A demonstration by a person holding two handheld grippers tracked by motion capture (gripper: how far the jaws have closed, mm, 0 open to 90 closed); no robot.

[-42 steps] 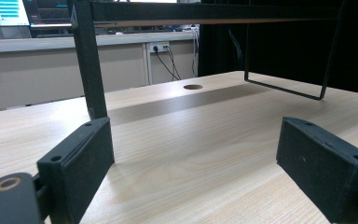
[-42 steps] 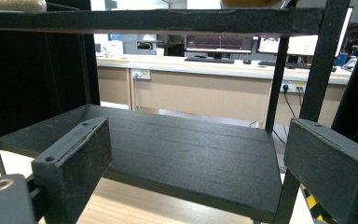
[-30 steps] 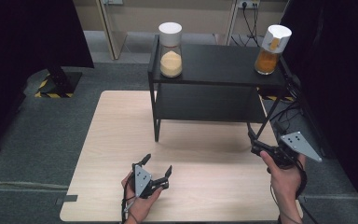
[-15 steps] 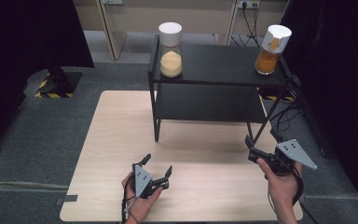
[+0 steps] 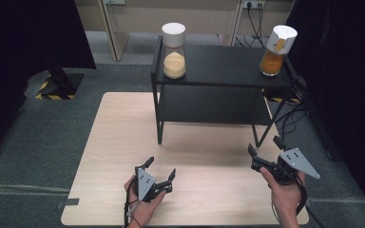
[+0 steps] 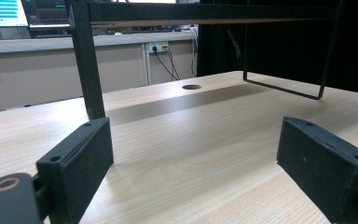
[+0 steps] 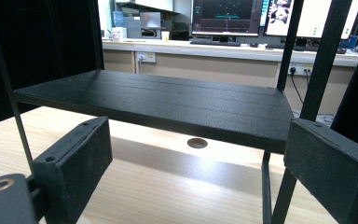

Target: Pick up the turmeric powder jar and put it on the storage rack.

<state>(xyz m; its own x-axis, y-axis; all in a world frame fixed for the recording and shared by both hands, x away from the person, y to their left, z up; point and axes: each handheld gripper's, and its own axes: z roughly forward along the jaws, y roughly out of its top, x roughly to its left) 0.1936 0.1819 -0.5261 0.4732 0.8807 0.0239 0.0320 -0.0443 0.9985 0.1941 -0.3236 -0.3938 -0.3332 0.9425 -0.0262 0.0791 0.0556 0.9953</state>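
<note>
A: Can we read any writing? On the two jars we find none. The jar with the pale powder (image 5: 174,53) has a plain white lid, and the jar with the orange powder (image 5: 274,51) carries a small tan patch on its white lid, too small for us to read. The screens behind the shelf in the gripper views are too blurred to read as well.

B: Agreed. Both jars stand on the top of the black shelf (image 5: 218,64), at its left and right ends, well apart. The shelf stands on the wooden table (image 5: 123,128).

A: And the hands? We see the left gripper (image 5: 160,169) held low over the table's near edge, jaws spread, nothing between them.

B: The right gripper (image 5: 265,153) sits near the shelf's right leg, pointing at the shelf, jaws also spread and empty; the right hand (image 5: 285,194) grasps it from below.
</note>
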